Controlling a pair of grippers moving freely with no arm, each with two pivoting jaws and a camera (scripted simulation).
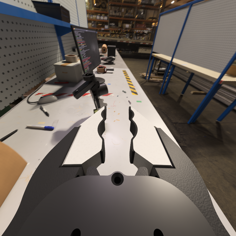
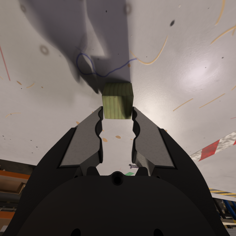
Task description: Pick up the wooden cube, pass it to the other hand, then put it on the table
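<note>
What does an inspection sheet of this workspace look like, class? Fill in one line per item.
Surface: white scuffed workbench top, striped tape, wood shavings.
Job's things: greenish wooden cube standing on the bench between the right fingertips.
Clutter: blue-capped white marker, black pen, grey mouse, black monitor, tape rolls, box, screws.
Grippers: left gripper open, empty; right gripper around the cube, contact unclear.
Cables: black mouse cable.
Surroundings: pegboard, blue frames, warehouse shelving.

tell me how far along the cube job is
Nothing can be confirmed as done. In hand: the right tongs are around the greenish wooden cube, fingertips at its sides, apparently at the white table. The left tongs are open and empty. Whether this is the pickup or the final placing cannot be told.
</note>
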